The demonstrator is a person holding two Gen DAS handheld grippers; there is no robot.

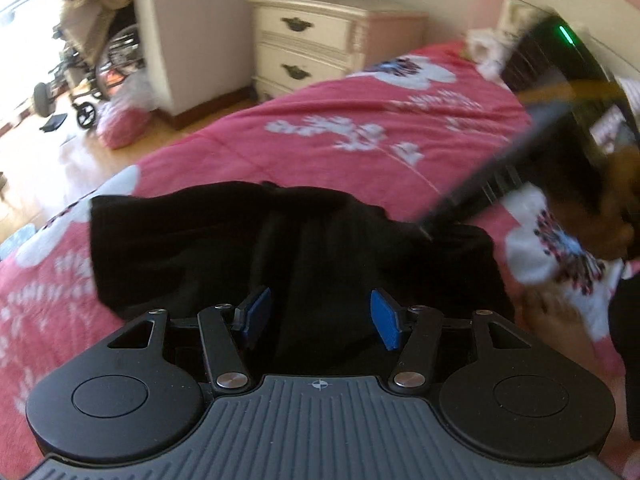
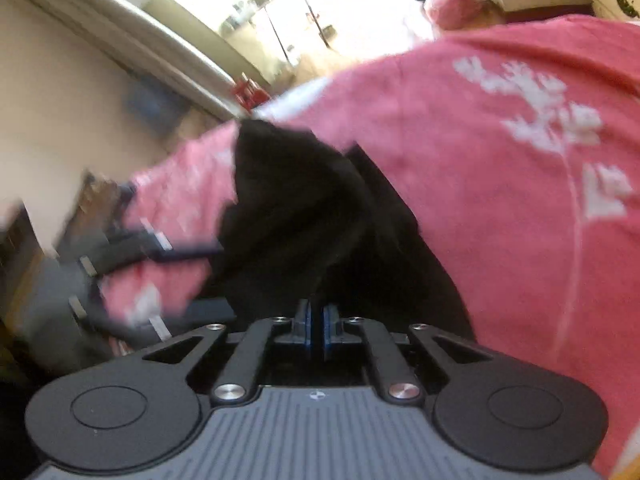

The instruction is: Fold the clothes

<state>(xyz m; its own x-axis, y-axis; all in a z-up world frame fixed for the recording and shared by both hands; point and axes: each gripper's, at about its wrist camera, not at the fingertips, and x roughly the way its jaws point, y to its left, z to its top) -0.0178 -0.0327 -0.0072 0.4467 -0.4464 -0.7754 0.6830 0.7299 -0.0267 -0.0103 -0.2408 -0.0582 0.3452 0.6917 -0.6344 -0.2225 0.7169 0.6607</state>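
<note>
Left wrist view: my left gripper (image 1: 318, 316) fingers spread, gripping nothing, black garment (image 1: 224, 248) directly ahead beneath them on the pink bedspread (image 1: 360, 128), long axis crosswise; right wrist view: my right gripper (image 2: 318, 330) fingers clenched on a garment fold, so right is nearer.

A home bedroom — pink floral bedspread (image 1: 320, 128), cream nightstand (image 1: 316, 44).

The left gripper (image 1: 318, 316) points steeply down, its blue pads (image 1: 384, 318) set well apart with nothing pressed between them. The right gripper (image 2: 318, 330) also tilts downward, its pads brought together with only a thin slit between. In the left wrist view its blurred black body comes in from the right edge.
</note>
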